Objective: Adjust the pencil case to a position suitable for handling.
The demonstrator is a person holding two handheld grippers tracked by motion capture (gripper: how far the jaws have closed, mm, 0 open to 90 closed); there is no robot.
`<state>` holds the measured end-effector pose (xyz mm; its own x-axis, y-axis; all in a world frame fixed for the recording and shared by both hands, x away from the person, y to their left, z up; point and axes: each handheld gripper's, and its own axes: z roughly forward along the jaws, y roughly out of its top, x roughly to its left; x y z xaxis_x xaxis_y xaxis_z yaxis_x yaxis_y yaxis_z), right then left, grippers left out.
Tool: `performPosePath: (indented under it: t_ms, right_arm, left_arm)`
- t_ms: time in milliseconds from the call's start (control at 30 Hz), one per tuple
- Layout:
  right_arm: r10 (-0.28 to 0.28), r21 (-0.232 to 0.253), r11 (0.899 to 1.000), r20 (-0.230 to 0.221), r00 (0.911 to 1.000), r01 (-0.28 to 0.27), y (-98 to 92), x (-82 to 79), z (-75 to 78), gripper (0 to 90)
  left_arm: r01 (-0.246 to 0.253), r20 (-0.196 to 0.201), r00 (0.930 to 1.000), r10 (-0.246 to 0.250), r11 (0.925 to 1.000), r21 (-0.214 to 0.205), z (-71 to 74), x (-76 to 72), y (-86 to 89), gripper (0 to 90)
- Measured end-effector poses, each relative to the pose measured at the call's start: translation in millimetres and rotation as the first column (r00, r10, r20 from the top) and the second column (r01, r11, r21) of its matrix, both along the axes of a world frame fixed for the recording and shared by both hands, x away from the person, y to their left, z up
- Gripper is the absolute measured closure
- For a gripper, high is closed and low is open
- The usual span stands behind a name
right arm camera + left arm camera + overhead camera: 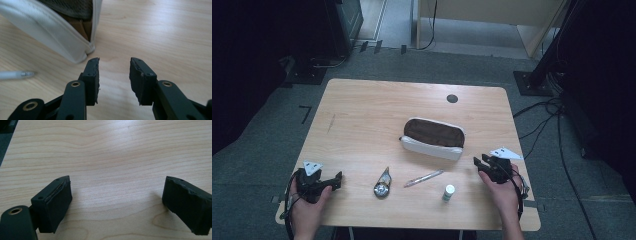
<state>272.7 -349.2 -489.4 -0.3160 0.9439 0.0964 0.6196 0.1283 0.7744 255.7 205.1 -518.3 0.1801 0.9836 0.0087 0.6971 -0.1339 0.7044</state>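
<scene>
A white pouch [433, 139] with a brown lining lies open at the table's middle; its near corner [75, 40] fills the upper left of the right gripper view. In front of it lie a pen [423, 178], a small silver tape dispenser [382, 184] and a small white bottle [449, 192]. My left gripper [338, 180] rests near the front left corner, jaws wide apart over bare wood [117, 187]. My right gripper [478, 163] sits just right of the pouch, open, nothing between its jaws [113, 67]. The pen tip [17, 74] lies at its left.
The wooden table [362, 115] has a dark round grommet [452, 98] near its far edge. Cables [542, 120] and a black stand base [532, 82] lie on the grey floor to the right. Dark equipment stands at the far left.
</scene>
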Motion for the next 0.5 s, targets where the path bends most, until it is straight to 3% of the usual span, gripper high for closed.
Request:
performPosePath:
  t_ms: [300, 500]
  right_arm:
    - [0.057, 0.011, 0.998, 0.009, 0.9983, -0.057, 25.2, 24.6, 4.8, 60.4]
    - [0.053, 0.013, 0.998, 0.007, 0.9985, -0.054, 33.3, 32.4, 5.4, 59.9]
  left_arm:
    - [0.005, 0.0, 1.0, -0.005, 1.0, 0.001, 0.0, 0.0, -0.1, 9.1]
    - [0.009, -0.001, 1.0, -0.009, 1.0, 0.0, 0.0, 0.0, -0.3, 9.1]
